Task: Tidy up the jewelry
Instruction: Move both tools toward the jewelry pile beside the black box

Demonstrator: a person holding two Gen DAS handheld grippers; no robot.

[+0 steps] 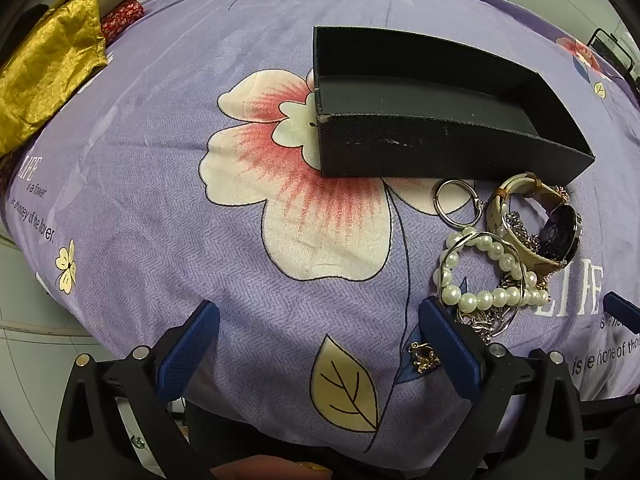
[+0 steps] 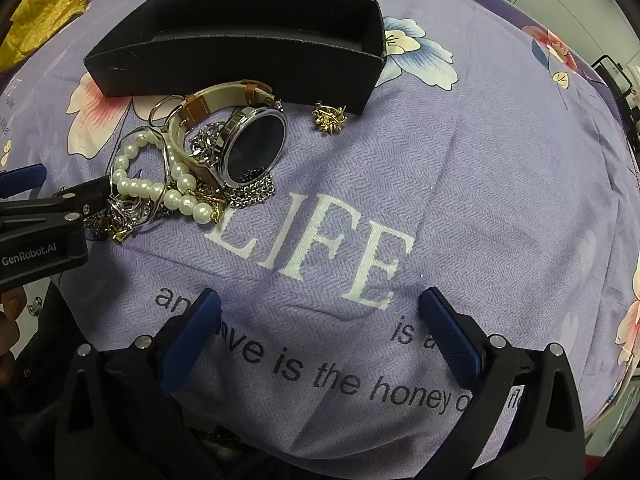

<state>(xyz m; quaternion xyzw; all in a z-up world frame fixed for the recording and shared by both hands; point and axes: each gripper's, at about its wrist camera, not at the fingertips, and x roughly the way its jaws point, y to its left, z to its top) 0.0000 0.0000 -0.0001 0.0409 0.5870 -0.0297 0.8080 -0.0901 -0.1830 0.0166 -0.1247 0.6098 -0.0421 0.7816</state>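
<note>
An open black box [image 1: 440, 120] lies on the purple flowered cloth; it also shows in the right wrist view [image 2: 240, 52]. In front of it is a jewelry pile: a pearl bracelet [image 1: 488, 272] [image 2: 160, 188], a watch with a tan strap [image 1: 556, 232] [image 2: 252, 148], a silver ring [image 1: 456, 202] [image 2: 164, 110], silver chains [image 2: 250, 194]. A gold earring [image 1: 424, 356] lies by my left gripper's right finger. Another gold earring [image 2: 330, 117] lies near the box. My left gripper [image 1: 320, 320] is open, just left of the pile. My right gripper [image 2: 320, 304] is open and empty over the "LIFE" print.
A gold cloth [image 1: 48, 72] and a red patterned item [image 1: 120, 18] lie at the far left edge of the table. The table's edges curve away on all sides, with floor tiles [image 1: 24, 320] at the lower left. The left gripper's body [image 2: 40, 232] shows at the left of the right wrist view.
</note>
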